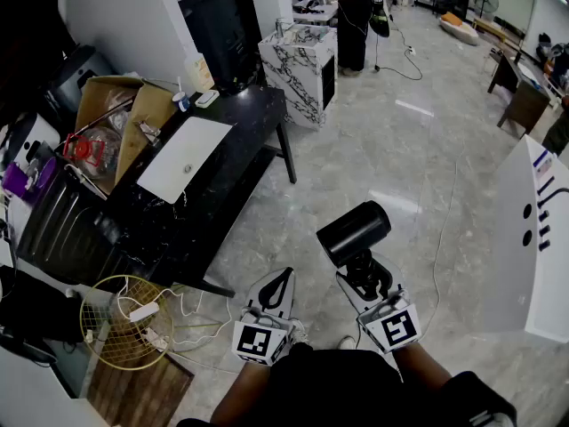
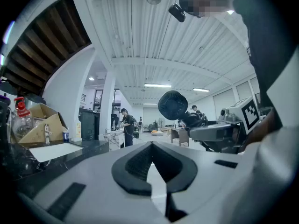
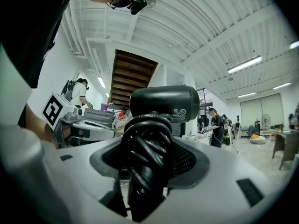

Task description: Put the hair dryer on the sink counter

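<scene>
— Where's the hair dryer [image 1: 354, 232] just now?
— Up in the air over the pale floor [image 1: 382, 140], barrel pointing up and away from the person. It's well apart from the sink counter [image 1: 244, 118], which is off to the left. The right gripper [image 1: 363, 274] has it by the handle, with its jaws standing wide and pressed onto the black cord [image 3: 142, 146] wound round that handle.
— So the grip is on cable, not bare plastic?
— Looks that way from the right gripper view, though I can't quite tell whether the pads reach the handle underneath. I'd reckon the coils give a bit, so it could twist in the jaws, and the barrel makes it top-heavy. The shell should be stiff, smooth and fairly light, but it wouldn't like a drop onto stone.
— And the other one?
— The left gripper [image 1: 279, 278] hangs beside it, jaws together, nothing in them.
— Where would you set it?
— On the bare black top next to the white basin [image 1: 185, 157], clear of the cardboard box [image 1: 111, 105]. Hold it low on the handle and lay it on its side.
</scene>
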